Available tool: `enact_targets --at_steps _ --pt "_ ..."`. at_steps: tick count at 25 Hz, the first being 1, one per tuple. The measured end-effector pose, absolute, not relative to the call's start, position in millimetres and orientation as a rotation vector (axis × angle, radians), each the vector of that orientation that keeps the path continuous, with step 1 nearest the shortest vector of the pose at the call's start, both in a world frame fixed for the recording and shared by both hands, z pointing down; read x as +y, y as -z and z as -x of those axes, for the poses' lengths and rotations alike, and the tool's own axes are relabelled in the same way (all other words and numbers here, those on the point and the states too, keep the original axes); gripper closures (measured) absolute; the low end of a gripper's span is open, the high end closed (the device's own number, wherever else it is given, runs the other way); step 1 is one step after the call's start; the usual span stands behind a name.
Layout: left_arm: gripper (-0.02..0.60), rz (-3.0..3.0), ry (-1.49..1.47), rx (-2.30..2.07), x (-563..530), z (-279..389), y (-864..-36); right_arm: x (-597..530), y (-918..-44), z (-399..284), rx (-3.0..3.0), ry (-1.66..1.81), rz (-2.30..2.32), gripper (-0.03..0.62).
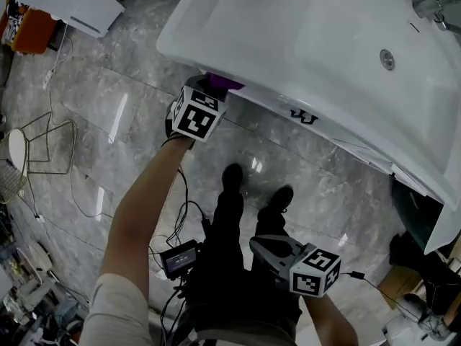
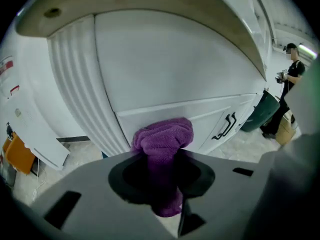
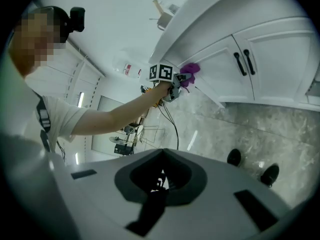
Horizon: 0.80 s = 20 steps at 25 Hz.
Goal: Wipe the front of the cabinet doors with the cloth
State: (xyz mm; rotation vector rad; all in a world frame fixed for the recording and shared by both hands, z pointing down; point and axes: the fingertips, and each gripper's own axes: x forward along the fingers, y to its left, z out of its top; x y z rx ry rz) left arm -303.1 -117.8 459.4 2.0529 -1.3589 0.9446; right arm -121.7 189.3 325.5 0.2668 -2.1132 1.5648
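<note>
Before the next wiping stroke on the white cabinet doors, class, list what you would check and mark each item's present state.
1. Purple terry cloth clamped in left gripper: ok.
2. Cloth pressed flat against white cabinet door: cannot tell.
3. Black door handles apart from the cloth, to its right: ok.
4. Right gripper shut, empty, held low away from the doors: ok.
5. Bystander in black standing far from the cloth: ok.
</note>
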Motion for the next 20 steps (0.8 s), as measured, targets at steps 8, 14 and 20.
enact_targets --at_steps 8,14,20 --pt "0.474 -1.992 -1.101 -1.352 -121 301 -556 203 -393 111 -2.052 -1.712 -0.253 0.585" --pt "0.474 -1.916 -1.17 -1.336 -118 302 -647 202 -430 123 -2.07 -1.795 -0.227 0.585" --pt "0.474 -1.813 -1.203 -1.33 -118 304 -720 197 -461 117 -2.053 -1.82 -0.237 0.585"
